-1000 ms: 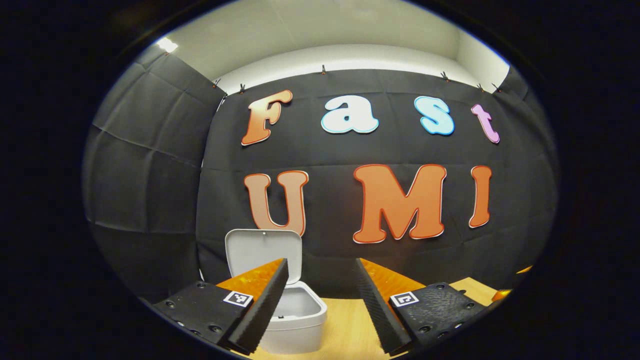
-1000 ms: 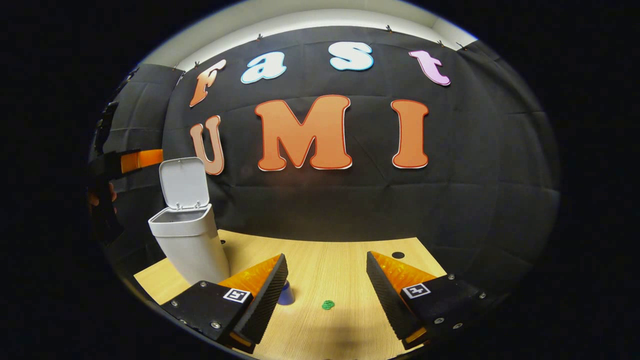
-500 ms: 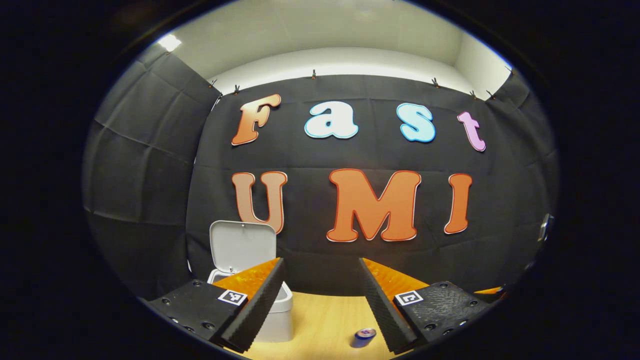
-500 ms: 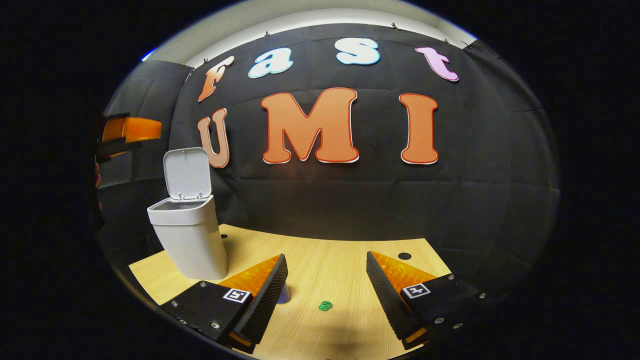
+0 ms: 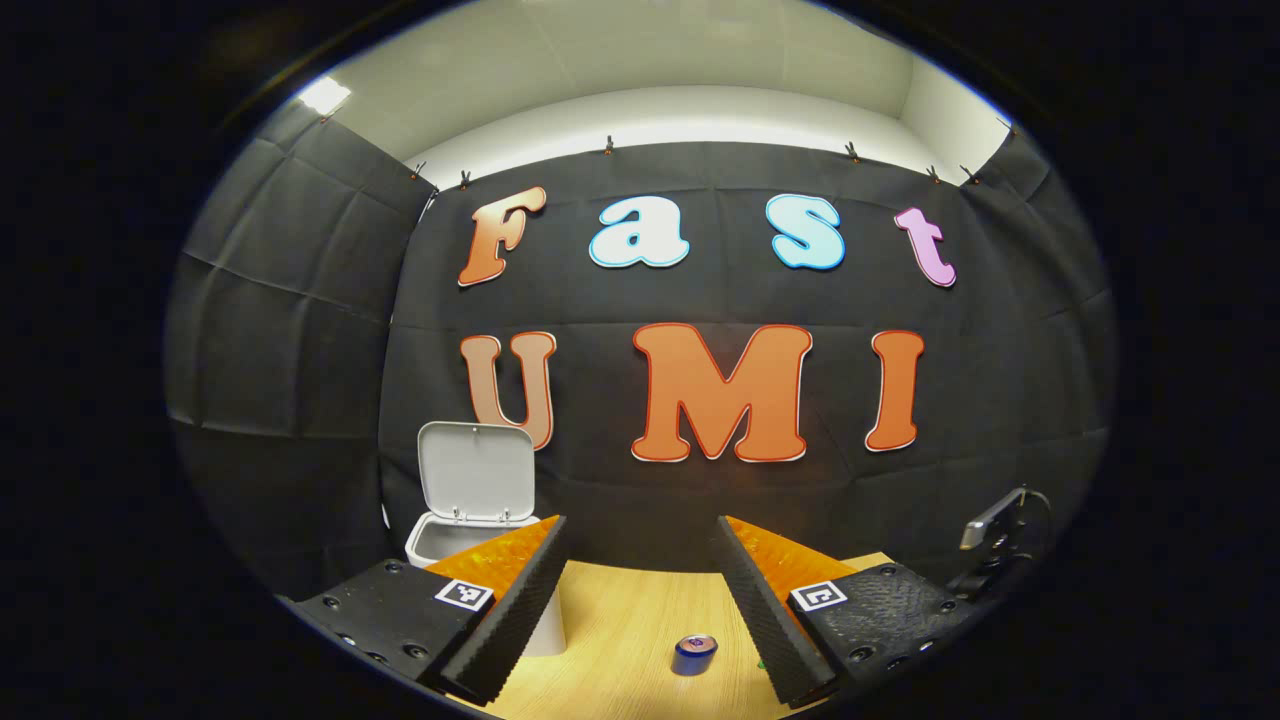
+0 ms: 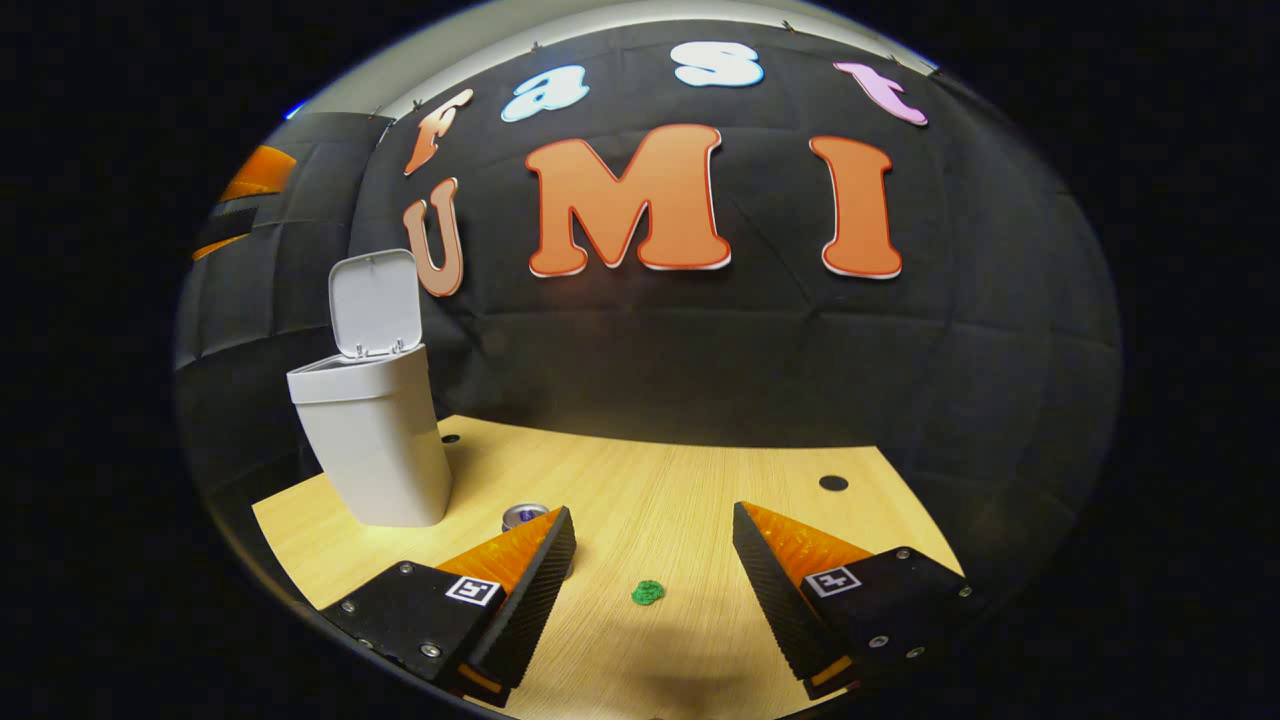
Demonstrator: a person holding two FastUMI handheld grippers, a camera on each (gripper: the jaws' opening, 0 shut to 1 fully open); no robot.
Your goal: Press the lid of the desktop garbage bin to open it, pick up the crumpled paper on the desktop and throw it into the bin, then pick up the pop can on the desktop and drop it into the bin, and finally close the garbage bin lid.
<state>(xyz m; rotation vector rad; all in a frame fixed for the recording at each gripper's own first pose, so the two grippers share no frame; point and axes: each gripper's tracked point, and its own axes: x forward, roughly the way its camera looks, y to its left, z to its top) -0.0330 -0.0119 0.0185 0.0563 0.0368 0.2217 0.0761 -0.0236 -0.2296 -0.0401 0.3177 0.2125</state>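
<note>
Both tongs stand wide open and hold nothing: left gripper point(image 5: 637, 585) above the desk point(image 5: 620, 620), right gripper point(image 6: 650, 575) over the green paper ball point(image 6: 647, 592). From the left: bin point(image 6: 370, 450), lid point(image 6: 375, 302) up; can point(image 6: 525, 515) beside it; then the ball. Probably best: lower straight, straddle the ball, then close gently.

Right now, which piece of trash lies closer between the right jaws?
The green crumpled paper, centred in the jaws' gap; the pop can stands farther off, beside the left jaw.

Left tool point(image 5: 640, 600) has drawn back — pop can point(image 5: 694, 654) now showing
</note>
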